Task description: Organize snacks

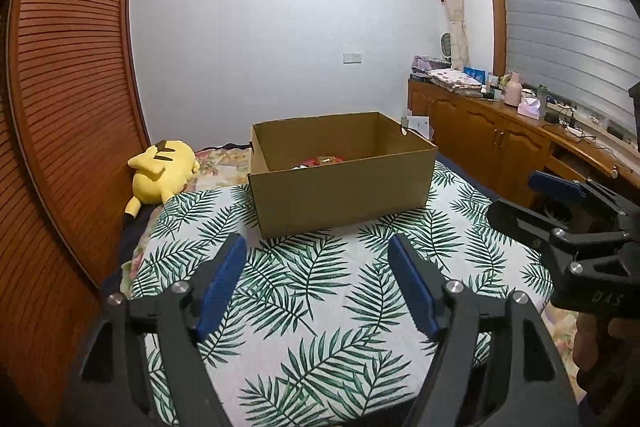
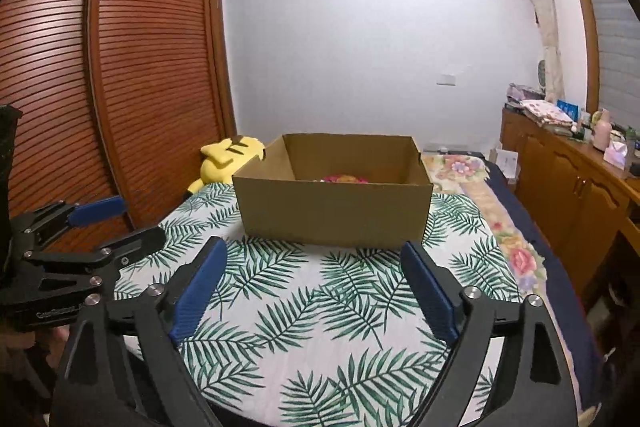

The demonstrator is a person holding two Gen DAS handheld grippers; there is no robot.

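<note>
Snacks (image 2: 345, 179) lie inside the cardboard box (image 2: 332, 211), beyond both open grippers (image 2: 314, 285).

I can read very little here. On the black body of the right gripper (image 1: 520, 199), seen from my left wrist camera, pale raised letters look like "DAS". On the left gripper (image 2: 120, 223), seen from my right wrist camera, a line of small lettering is too blurred to make out.
</note>
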